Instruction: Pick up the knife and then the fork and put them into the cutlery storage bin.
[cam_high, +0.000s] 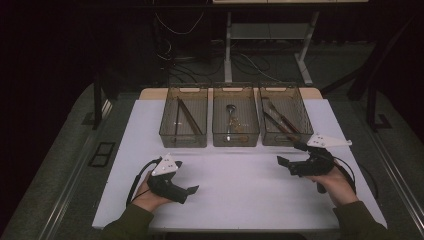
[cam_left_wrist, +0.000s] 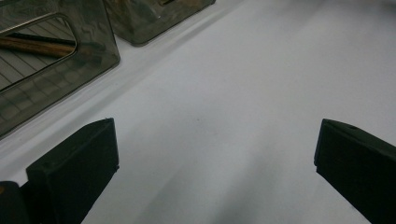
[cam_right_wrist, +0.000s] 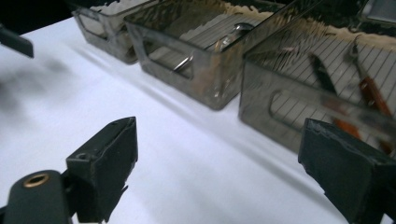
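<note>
Grippers rest low over a white table (cam_high: 240, 185), one in each hand, both with jaws spread wide and nothing between them. In the high view the left gripper (cam_high: 186, 186) sits near the table's front left, held by the left hand (cam_high: 150, 196), its jaws turned toward the middle of the table; the left gripper view looks across bare white surface with the corner of a bin at its upper left. The right gripper (cam_high: 289, 154) is held by the right hand (cam_high: 337, 184) at the right side, close in front of the right bin (cam_high: 285, 120), which holds dark-handled utensils (cam_right_wrist: 369, 93). Three smoky clear bins stand in a row along the far edge: the left bin (cam_high: 184, 121) with long thin sticks, the middle bin (cam_high: 235, 121) with a metal spoon (cam_high: 230, 116), and the right one. In the right gripper view the right bin's front wall lies just beyond the open jaws, not touched.
</note>
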